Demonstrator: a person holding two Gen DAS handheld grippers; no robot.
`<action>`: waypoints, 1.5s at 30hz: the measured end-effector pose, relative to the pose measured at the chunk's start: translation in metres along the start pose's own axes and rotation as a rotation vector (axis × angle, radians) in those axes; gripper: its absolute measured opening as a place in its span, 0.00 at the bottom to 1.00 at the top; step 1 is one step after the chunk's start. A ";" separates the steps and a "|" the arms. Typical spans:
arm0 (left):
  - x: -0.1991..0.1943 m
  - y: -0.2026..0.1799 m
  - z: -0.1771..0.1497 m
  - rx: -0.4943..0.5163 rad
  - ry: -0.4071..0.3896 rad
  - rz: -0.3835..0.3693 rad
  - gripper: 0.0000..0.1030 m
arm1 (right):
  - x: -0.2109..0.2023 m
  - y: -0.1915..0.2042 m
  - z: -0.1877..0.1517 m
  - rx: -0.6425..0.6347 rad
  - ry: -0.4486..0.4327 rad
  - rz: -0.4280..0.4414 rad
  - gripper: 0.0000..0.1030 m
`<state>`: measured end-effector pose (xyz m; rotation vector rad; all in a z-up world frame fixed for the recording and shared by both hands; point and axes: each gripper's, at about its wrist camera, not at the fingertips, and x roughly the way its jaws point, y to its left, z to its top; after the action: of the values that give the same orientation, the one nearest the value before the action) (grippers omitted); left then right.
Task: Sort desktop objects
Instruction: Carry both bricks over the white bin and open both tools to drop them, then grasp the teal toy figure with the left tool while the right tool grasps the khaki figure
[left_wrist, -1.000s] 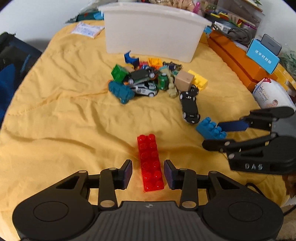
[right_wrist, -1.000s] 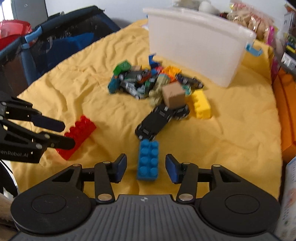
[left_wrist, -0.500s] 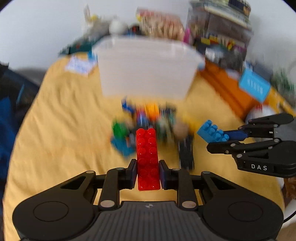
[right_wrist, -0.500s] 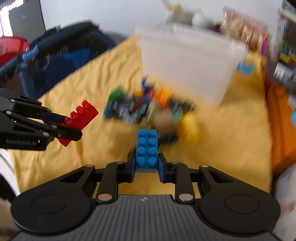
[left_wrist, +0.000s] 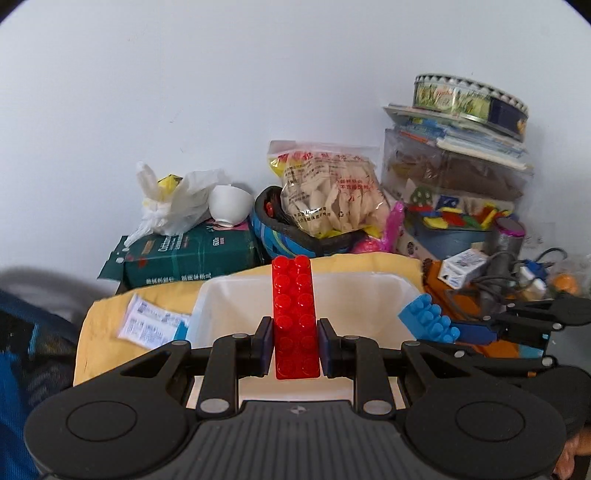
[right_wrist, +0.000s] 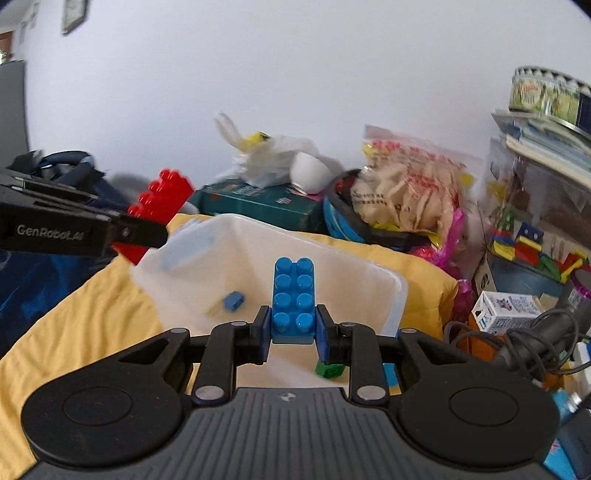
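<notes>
A: What are you holding?
B: My left gripper (left_wrist: 291, 345) clamps a red brick (left_wrist: 295, 317); my right gripper (right_wrist: 292, 332) clamps a blue brick (right_wrist: 293, 301), both above the white bin (right_wrist: 400, 291).
A: Risk?
B: Releasing off-centre could bounce one off the rim.

Both long studded plastic bricks, red (left_wrist: 295, 317) and blue (right_wrist: 293, 299), are now clamped, lifted off the yellow cloth, over the white plastic bin (right_wrist: 395, 295)

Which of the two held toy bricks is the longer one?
The red brick in the left gripper: it is clearly longer than the blue brick in the right gripper.
</notes>
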<state>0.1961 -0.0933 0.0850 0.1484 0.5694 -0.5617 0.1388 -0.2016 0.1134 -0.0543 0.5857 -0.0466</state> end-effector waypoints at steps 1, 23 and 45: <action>0.009 -0.002 0.001 0.005 0.014 0.003 0.28 | 0.007 -0.001 0.001 0.007 0.005 -0.016 0.26; -0.042 -0.016 -0.206 -0.054 0.394 0.056 0.50 | -0.057 0.057 -0.150 -0.061 0.241 0.135 0.45; -0.079 -0.010 -0.250 -0.156 0.429 -0.059 0.21 | -0.037 0.086 -0.149 -0.117 0.206 0.195 0.30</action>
<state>0.0186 0.0055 -0.0803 0.1040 1.0346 -0.5427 0.0280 -0.1196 0.0039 -0.1069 0.7966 0.1731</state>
